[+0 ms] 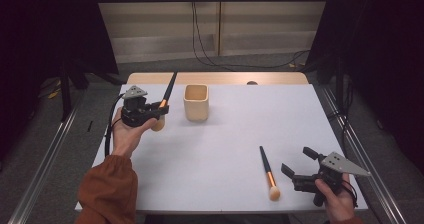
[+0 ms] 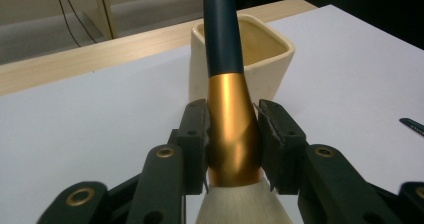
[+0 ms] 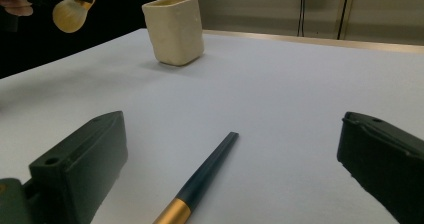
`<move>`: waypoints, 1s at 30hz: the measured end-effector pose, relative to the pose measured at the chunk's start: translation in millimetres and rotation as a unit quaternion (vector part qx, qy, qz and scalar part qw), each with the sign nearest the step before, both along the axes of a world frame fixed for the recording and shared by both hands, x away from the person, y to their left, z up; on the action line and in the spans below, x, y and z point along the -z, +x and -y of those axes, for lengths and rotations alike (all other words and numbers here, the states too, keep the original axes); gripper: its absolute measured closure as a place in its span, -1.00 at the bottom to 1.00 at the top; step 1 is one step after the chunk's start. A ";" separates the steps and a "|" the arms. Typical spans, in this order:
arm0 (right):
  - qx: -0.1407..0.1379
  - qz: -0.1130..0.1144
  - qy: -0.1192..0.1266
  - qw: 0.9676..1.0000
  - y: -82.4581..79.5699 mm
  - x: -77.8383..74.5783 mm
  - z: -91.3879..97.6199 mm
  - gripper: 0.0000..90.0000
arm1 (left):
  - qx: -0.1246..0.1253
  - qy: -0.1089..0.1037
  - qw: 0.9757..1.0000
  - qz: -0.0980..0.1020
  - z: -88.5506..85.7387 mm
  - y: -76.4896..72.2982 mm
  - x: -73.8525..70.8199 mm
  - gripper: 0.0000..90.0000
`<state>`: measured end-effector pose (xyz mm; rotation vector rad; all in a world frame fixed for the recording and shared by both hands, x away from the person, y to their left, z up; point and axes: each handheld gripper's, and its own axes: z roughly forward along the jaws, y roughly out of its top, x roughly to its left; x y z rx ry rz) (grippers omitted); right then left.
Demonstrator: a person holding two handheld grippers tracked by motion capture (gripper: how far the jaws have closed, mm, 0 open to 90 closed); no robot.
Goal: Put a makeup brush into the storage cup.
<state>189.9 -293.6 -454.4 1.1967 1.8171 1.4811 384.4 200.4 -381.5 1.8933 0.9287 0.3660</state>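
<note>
A white table (image 1: 300, 119) is filling the middle of the scene, a wooden strip (image 1: 215, 78) running along its twelve o'clock edge. Black cables (image 1: 200, 44) are hanging down the pale wall (image 1: 150, 29) behind, trailing across the grey floor (image 1: 55, 134).

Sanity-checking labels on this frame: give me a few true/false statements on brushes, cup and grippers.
1. The left gripper is clamped on a brush at its gold ferrule. True.
2. The right gripper holds the second brush. False: its jaws are open and that brush lies on the table.
3. A brush stands in the cup. False: it looks empty.
4. The held brush's bristles point down. True.
</note>
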 end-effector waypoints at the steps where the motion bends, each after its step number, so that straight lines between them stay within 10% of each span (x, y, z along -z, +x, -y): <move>1: 0.000 0.000 0.000 1.000 0.1 0.0 0.0 -1.00 | 0.004 -0.005 1.000 0.002 0.0 -1.0 -0.5 0.47; 30: 0.004 0.002 0.004 1.000 -0.5 -0.4 -1.0 -1.00 | 0.078 -0.026 0.997 0.004 13.4 -21.8 -1.4 0.47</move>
